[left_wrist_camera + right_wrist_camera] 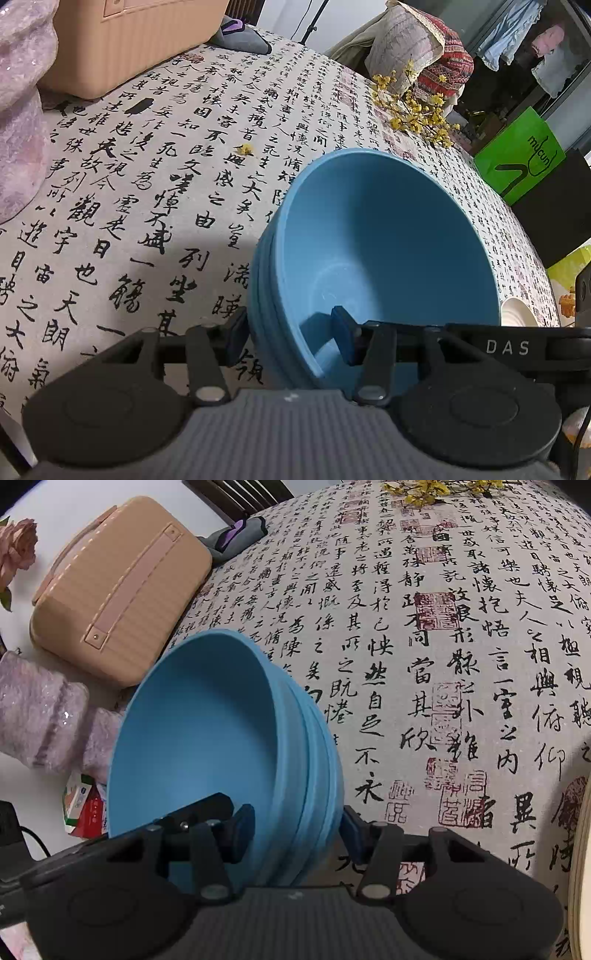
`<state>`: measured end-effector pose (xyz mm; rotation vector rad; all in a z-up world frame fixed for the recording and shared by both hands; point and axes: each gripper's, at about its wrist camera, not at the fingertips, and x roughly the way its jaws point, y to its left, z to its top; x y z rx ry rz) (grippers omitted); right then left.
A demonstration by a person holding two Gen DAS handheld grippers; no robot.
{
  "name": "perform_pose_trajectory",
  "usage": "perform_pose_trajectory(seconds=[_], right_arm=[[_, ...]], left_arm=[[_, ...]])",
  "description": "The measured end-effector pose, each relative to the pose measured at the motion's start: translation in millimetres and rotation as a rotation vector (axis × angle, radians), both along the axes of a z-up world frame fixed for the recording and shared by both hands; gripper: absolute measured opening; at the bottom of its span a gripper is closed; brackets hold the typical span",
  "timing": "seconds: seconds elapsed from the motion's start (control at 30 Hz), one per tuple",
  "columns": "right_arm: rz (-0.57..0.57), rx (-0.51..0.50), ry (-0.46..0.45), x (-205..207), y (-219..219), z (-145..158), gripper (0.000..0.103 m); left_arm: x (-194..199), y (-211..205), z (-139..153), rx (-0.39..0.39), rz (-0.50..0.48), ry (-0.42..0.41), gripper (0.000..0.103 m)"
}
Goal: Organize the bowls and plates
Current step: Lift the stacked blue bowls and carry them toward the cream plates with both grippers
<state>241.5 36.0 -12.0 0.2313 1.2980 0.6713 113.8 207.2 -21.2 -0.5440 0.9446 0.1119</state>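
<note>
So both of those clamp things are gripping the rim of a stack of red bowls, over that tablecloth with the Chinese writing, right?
Nearly. The bowls are blue, not red, as both wrist views show. The rest holds: the left gripper and the right gripper each straddle the stack's rim, over the calligraphy tablecloth.

Black left tool (290,334), blue pads (236,332), ribbed grey body, "DAS" marking.

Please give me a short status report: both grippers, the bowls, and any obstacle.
Left gripper and right gripper each clamp the rim of the blue bowl stack, opposite sides. Stack tilted, nested. Beige case beyond; nothing blocking.
</note>
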Motion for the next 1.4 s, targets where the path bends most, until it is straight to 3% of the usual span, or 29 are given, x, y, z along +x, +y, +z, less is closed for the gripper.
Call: perform_pose_trajectory(seconds=[1.17, 1.4], right_arm=[[-0.061, 0.018, -0.035, -10.7, -55.0, 30.5, 0.05], [-0.063, 0.021, -0.079, -14.1, -70.1, 37.6, 0.05]], left_arm=[[9.4, -39.6, 22.5, 0.032, -0.059, -0.042, 0.048], [13.1, -50.2, 27.3, 0.039, -0.074, -0.059, 0.048]])
